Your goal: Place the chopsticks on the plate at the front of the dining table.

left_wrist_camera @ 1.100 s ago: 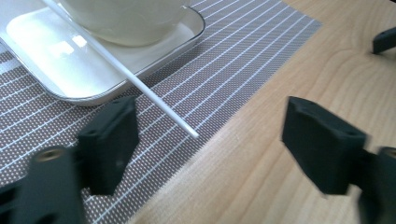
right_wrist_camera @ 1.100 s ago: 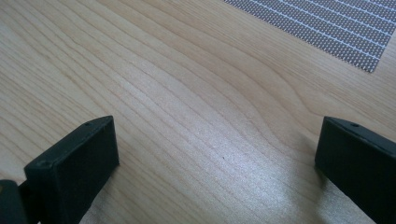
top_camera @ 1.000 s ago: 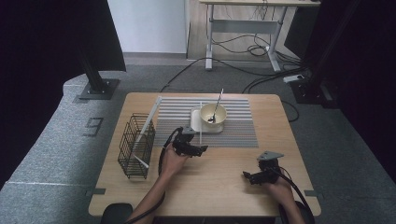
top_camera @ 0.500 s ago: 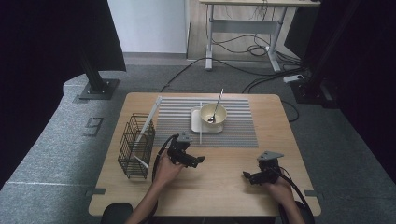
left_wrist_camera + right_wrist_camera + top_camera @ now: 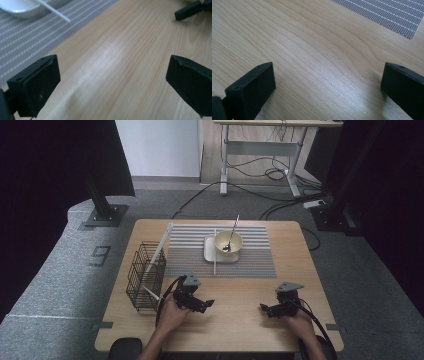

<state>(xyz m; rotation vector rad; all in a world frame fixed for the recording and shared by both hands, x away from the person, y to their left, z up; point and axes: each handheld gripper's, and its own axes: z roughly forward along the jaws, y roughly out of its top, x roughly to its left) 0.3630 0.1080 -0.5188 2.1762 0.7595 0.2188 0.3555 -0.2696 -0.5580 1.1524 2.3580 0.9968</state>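
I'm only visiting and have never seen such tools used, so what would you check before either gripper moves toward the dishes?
1. Left gripper open, holding nothing: ok.
2. Right gripper open, holding nothing: ok.
3. Cream round bowl upright on the white square plate: ok.
4. Metal spoon resting in the bowl, handle leaning out over the far rim: ok.
5. Bare wooden tabletop between the grippers and the grey striped mat: ok.
6. Room in the black wire basket beside its white sticks: cannot tell.
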